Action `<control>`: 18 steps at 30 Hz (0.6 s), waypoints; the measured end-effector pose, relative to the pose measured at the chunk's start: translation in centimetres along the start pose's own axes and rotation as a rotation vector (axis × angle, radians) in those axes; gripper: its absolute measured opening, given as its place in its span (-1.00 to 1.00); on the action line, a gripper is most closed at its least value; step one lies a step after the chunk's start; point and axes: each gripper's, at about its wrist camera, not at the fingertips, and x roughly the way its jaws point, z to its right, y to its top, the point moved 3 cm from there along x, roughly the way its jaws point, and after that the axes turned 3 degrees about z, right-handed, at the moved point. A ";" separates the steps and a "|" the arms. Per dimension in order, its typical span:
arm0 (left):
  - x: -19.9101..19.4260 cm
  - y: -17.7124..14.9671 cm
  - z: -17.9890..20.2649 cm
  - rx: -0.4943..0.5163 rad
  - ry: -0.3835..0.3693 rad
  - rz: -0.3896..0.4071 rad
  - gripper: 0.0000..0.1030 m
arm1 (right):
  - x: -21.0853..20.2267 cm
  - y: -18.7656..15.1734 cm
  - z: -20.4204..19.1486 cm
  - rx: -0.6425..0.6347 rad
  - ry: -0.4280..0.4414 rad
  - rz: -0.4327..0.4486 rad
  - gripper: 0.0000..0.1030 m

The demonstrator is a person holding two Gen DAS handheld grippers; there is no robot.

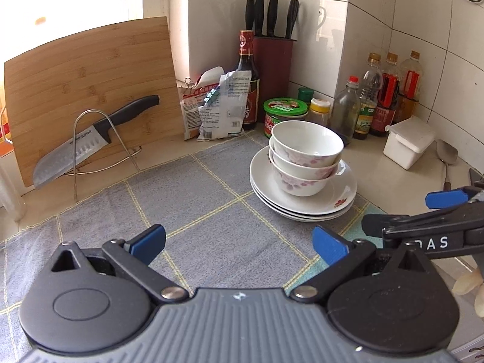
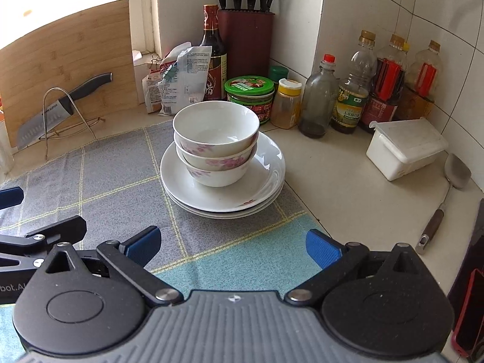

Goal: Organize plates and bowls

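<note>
White tiles line the corner behind a pale counter [image 2: 341, 175], where a checked grey and teal cloth [image 2: 115, 175] is spread out. On the kitchen knife [image 1: 87, 145] propped in a wire stand against the bamboo cutting board [image 1: 87, 78], the blade reads "SUPOR"; the right gripper's arm shows the letters "DAS" (only part of a word). Labels on the sauce bottle [image 2: 213, 60], the green-lidded jar [image 2: 250, 90] and the packets are too small to read.

Three white bowls [image 2: 216, 142] with pink flowers sit nested, the top one empty, on a stack of white plates [image 2: 224, 181] at the cloth's far edge. A dark red block [image 2: 246, 39] holds knives and scissors; a lidded white box [image 2: 405, 148] stands near a metal spoon [image 2: 453, 178].

Both grippers hover low over the cloth, short of the stack. The left gripper [image 1: 239, 242] has its jaws spread wide with nothing between them, and the right gripper [image 2: 233, 245] is likewise wide apart and empty.
</note>
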 end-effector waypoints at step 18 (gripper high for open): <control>-1.2 0.4 -0.2 -0.004 0.023 0.010 0.99 | -1.3 0.1 -0.3 0.008 0.006 0.021 1.00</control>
